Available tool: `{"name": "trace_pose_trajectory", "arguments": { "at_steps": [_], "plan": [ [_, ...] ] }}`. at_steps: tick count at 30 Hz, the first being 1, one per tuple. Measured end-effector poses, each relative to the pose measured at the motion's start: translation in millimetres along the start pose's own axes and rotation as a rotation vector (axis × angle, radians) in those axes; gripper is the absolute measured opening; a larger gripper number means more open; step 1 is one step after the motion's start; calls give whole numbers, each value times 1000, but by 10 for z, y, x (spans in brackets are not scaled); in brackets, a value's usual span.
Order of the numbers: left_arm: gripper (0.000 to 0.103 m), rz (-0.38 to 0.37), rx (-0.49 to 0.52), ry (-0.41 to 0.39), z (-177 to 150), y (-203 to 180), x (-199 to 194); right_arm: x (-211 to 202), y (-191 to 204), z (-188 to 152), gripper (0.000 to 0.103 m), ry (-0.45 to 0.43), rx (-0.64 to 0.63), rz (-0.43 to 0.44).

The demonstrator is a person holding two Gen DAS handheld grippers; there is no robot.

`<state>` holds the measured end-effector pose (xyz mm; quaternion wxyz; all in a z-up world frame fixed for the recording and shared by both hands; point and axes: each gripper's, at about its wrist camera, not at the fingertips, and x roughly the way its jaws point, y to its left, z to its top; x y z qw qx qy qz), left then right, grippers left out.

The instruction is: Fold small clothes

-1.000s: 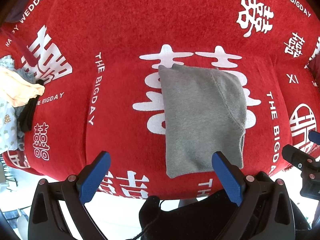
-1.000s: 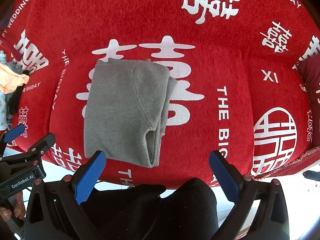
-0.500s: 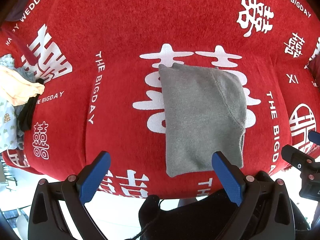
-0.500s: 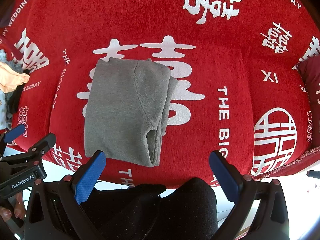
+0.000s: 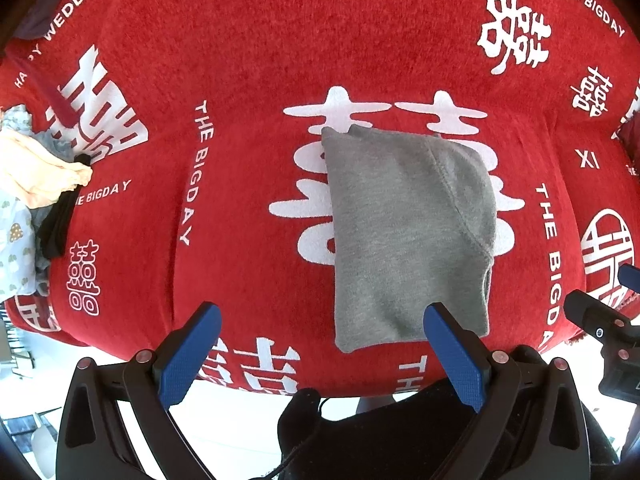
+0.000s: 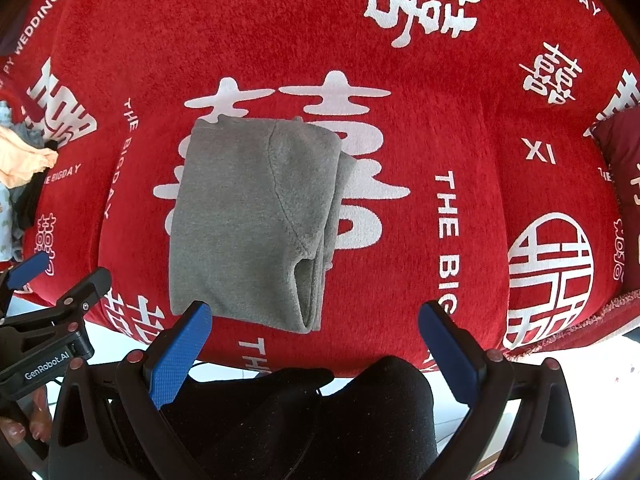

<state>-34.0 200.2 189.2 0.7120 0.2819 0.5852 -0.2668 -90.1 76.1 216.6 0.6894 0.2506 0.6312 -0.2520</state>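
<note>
A soft grey knitted garment point(image 5: 404, 232), folded into a rough rectangle with a curved seam showing on top, lies flat in the middle of a red plush cloth point(image 5: 240, 60) printed with white characters that covers the surface. The left tool point(image 5: 320, 344) hangs above its near edge with blue-padded jaws spread wide, holding nothing. The right tool point(image 6: 314, 340) hangs likewise, wide open and empty. A loose heap of pale unfolded clothes point(image 5: 28, 184) sits well apart at the far left. Judged from here, a grip catching only the top layer could drag the fold open, since the right-hand layers sit unevenly.
</note>
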Motion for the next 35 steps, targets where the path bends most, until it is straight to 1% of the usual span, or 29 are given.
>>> {"name": "trace_pose_trajectory", "arguments": {
  "at_steps": [25, 29, 32, 35],
  "plan": [
    [101, 5, -10, -4, -52, 41, -29, -7, 15, -24, 103, -8, 10, -2],
    [101, 8, -20, -13, -42, 71, -38, -8, 25, -35, 103, -9, 10, -2],
    [101, 20, -42, -38, -38, 107, -68, -9, 29, -34, 103, -10, 8, -4],
    [101, -9, -49, -41, -22, 138, -74, -20, 46, -22, 103, -13, 6, -8]
  ]
}}
